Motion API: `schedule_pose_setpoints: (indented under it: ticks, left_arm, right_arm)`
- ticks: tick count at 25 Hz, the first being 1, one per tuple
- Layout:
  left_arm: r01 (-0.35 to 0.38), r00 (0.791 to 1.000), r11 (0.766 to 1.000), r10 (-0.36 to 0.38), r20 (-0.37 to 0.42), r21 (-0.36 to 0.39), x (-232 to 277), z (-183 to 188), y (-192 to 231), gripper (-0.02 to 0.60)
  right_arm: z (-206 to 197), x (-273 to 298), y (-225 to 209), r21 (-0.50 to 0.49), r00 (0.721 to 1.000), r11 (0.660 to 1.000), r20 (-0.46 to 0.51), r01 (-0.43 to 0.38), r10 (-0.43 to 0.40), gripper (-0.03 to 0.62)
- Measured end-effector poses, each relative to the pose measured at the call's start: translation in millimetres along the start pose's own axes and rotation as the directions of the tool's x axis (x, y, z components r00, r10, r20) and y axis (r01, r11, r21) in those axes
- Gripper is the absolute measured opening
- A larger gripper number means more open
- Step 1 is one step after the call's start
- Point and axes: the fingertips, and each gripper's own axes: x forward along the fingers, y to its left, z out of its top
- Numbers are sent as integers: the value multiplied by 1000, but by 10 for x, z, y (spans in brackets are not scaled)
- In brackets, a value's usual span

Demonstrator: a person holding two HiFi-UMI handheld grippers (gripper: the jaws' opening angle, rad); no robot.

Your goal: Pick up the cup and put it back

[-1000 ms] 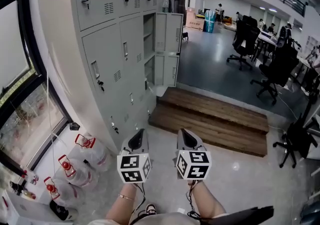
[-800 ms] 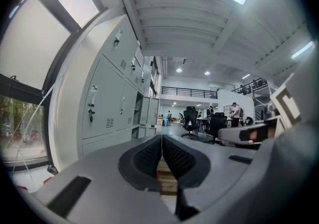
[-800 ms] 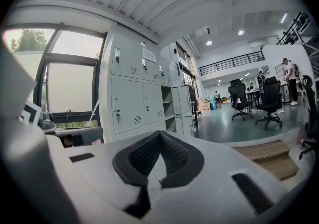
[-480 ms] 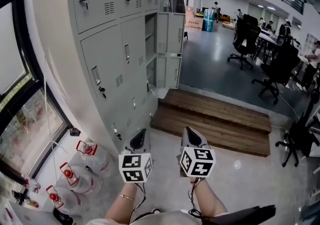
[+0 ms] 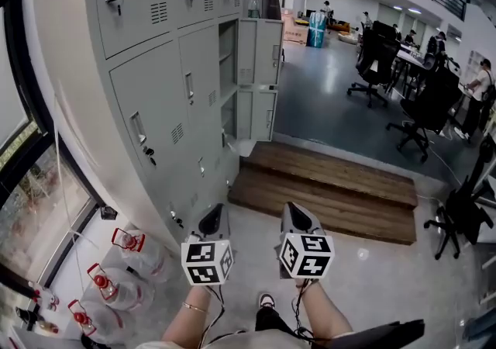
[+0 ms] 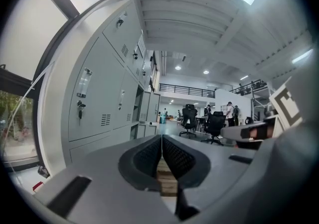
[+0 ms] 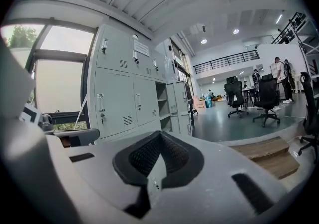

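**Head view:** L gripper (image 5: 215, 214) and R gripper (image 5: 293, 212) are held side by side, low in front of the person, pointing fwd. Both have jaws together and nothing in them. Grey lockers (image 5: 147, 99) run along the left, with open doors (image 5: 260, 76) on the far unit. A wooden step (image 5: 333, 192) is just ahead and water jugs (image 5: 132, 250) sit on the floor bottom-left. No cup is in sight. Judged step: pre-pick, approach/search, nothing grabbed yet. Next move needs the cup located and brought within reach. One gripper's jaws must then spread before closing on it.

**Left gripper view:** L gripper (image 6: 162, 143) pads meet in a tight line with nothing between them. A bit of the wooden step shows below, past the tips. Lockers are to the left, office chairs (image 6: 190, 118) far off. No cup here either.

**Right gripper view:** R gripper (image 7: 159, 143) jaws are closed and empty. The lockers with open compartments are ahead-left, but the shelves are too small to read for contents.

**Cup look:** can't say, as it shows in no view, so shape, colour and fill are unknown. It might be inside the open locker, but that's only a guess.
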Motion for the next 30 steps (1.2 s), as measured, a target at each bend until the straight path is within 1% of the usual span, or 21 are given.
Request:
schedule_pose_setpoints:
  ticks: [4, 10, 14, 19, 24, 30]
  left_arm:
    - [-19, 1000, 1000, 19, 1, 0, 264, 15, 70, 9]
    - [-47, 999, 999, 47, 15, 11, 775, 129, 127, 9]
    - [-76, 997, 997, 75, 18, 14, 1145, 206, 111, 9]
    - [-105, 994, 994, 104, 26, 21, 1602, 314, 60, 9]
    - [-139, 990, 990, 138, 32, 30, 2020, 391, 61, 9]
    - [-165, 986, 986, 163, 39, 37, 2526, 447, 98, 9]
  right_arm:
    - [46, 268, -110, -16, 1000, 1000, -5, -3, 3, -9]
    - [244, 734, -380, -45, 1000, 999, 3, -16, 16, -9]
    - [373, 1042, -682, -41, 1000, 999, 1, -28, 28, -9]
    - [550, 1466, -1022, -12, 999, 999, 10, -44, 44, -9]
    - [656, 1881, -1272, -8, 997, 997, 9, -75, 75, -9]
    - [746, 2362, -1497, -11, 994, 994, 8, -105, 105, -9]
